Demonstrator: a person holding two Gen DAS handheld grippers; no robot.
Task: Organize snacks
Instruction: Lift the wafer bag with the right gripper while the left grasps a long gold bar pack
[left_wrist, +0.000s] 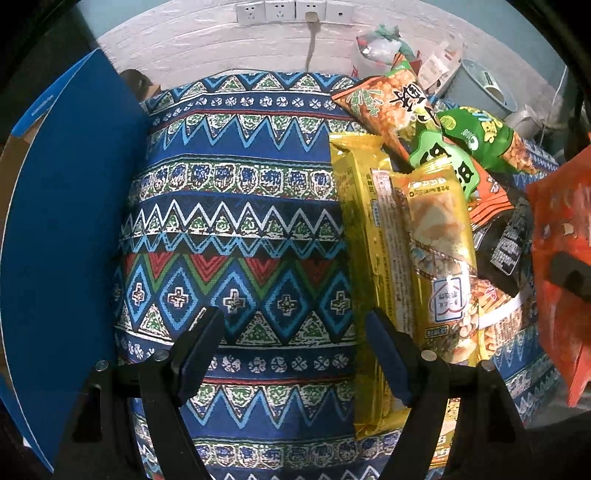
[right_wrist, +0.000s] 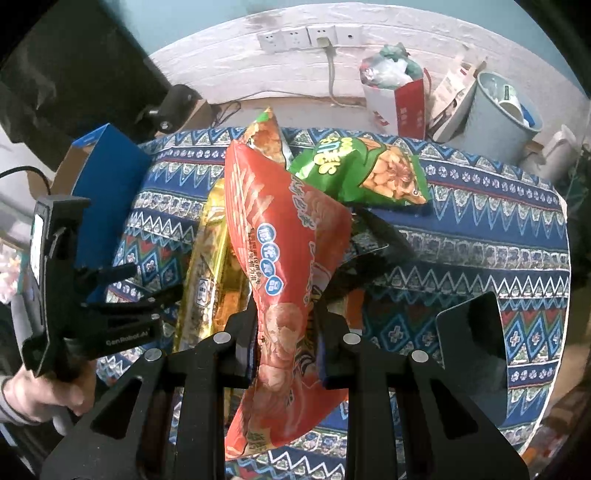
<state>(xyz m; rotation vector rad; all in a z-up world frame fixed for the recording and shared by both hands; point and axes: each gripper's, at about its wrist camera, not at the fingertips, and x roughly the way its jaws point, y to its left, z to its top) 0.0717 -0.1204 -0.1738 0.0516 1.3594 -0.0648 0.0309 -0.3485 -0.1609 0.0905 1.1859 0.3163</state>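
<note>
Red foil fills the middle of the right wrist view: a red snack bag (right_wrist: 288, 258) is pinched near its lower part between the two black fingers of the right hand-held gripper (right_wrist: 286, 347), which is clamped tight on it. The bag stands up over the heap of snacks, its top leaning toward the far edge of the bench (right_wrist: 480, 229), which is covered with a blue patterned cloth.

Under and behind it lie the other packets. A long yellow packet (right_wrist: 207, 266) runs lengthwise just left of the red one. A green snack bag (right_wrist: 362, 173) lies toward the far edge, touching the pile, and an orange bag (right_wrist: 267, 136) pokes out behind the red one's top. A blue box (right_wrist: 107, 192) stands at the left edge of the bench.

The left hand-held gripper (left_wrist: 295, 350) points steeply down over bare cloth near the left half of the bench, its jaws wide apart with nothing between them. Its right finger (left_wrist: 388, 354) is just beside the near end of the yellow packet. In the right wrist view, a hand (right_wrist: 40, 391) grasps that tool's grip at the left edge.

Beyond the far edge, a grey bin (right_wrist: 495, 114) and a paper bag (right_wrist: 399, 103) stand by the white wall with its sockets (right_wrist: 310, 37).
</note>
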